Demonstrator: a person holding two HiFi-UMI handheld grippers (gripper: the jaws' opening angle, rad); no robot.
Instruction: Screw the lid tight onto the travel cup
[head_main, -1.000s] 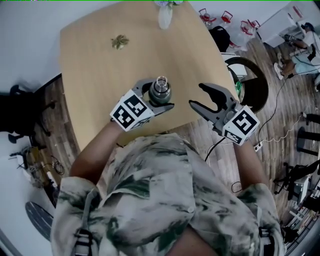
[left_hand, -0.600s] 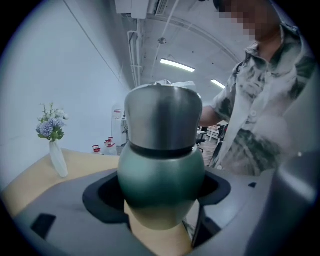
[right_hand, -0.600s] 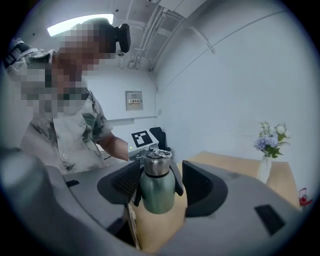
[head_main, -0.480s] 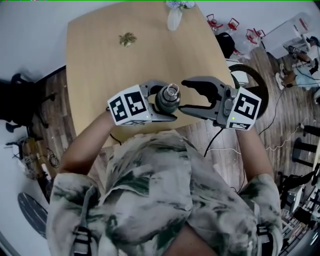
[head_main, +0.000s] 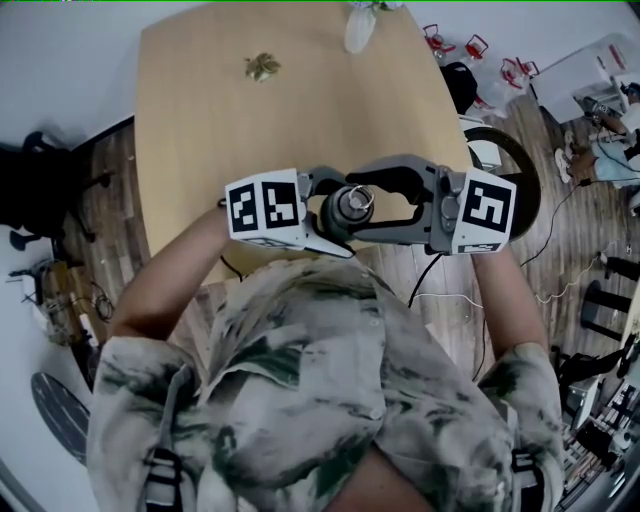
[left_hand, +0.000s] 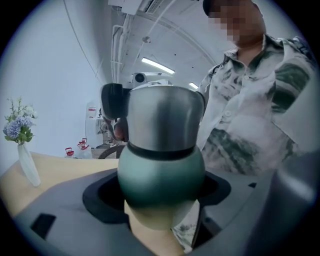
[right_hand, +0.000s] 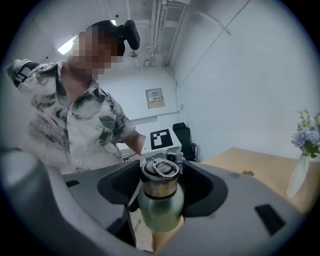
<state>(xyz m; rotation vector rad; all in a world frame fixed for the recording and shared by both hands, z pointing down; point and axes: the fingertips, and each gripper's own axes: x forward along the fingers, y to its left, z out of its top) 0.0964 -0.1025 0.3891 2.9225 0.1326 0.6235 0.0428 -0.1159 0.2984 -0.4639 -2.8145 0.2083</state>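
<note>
The travel cup, green with a steel lid and a ring on top, is held up off the table near its front edge. My left gripper comes in from the left and is shut on the cup's green body. The steel lid rises above its jaws. My right gripper reaches in from the right. Its jaws have been opening a little and stand open, with the lid between them and a gap on each side. The cup's lower part is hidden behind the jaws.
The wooden table stretches away from me. A white vase with flowers stands at its far edge, with a small dried leaf to its left. A dark round chair stands off the right side, above cables on the floor.
Both grippers have risen and drawn in toward my chest. The right gripper, apart from the cup a second ago, has swung left and now brackets the lid. The left still holds the cup.
</note>
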